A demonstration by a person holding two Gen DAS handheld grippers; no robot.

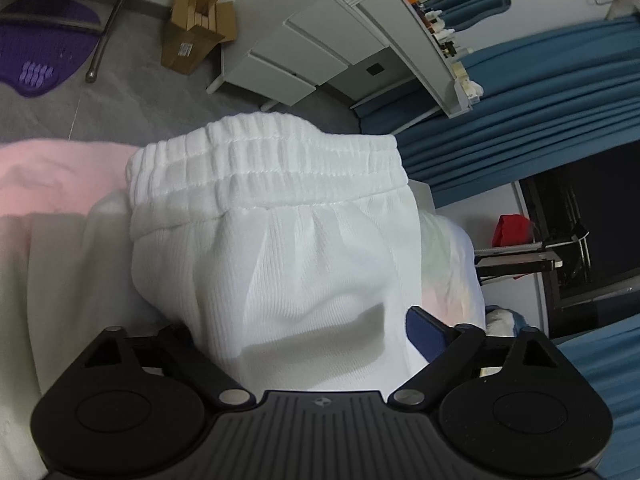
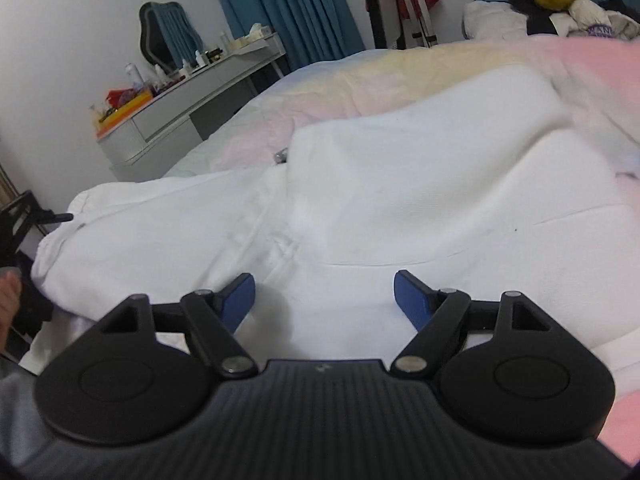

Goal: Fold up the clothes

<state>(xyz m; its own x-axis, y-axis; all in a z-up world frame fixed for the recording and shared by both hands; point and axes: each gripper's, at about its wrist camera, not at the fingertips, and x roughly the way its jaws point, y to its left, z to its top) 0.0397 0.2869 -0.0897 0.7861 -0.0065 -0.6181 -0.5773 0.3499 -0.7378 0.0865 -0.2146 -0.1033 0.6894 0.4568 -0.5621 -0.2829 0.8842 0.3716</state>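
White pants point(image 1: 280, 220) sit bunched in the left claw point(image 1: 320, 344), waistband pointing away; right claw point(image 2: 324, 300) hovers wide open, empty, over the legs stretching left across the bed point(image 2: 400, 64).

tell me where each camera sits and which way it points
Left wrist view: sits on the left tool, looks along it at the white pants bunched between its fingers, elastic waistband up, with floor, cardboard box and grey dresser beyond.
Right wrist view: sits on the right tool, looks low across the bed; its blue fingers stand spread over the flat-lying pants.
Shared: the white pants, grey dresser, blue curtains.
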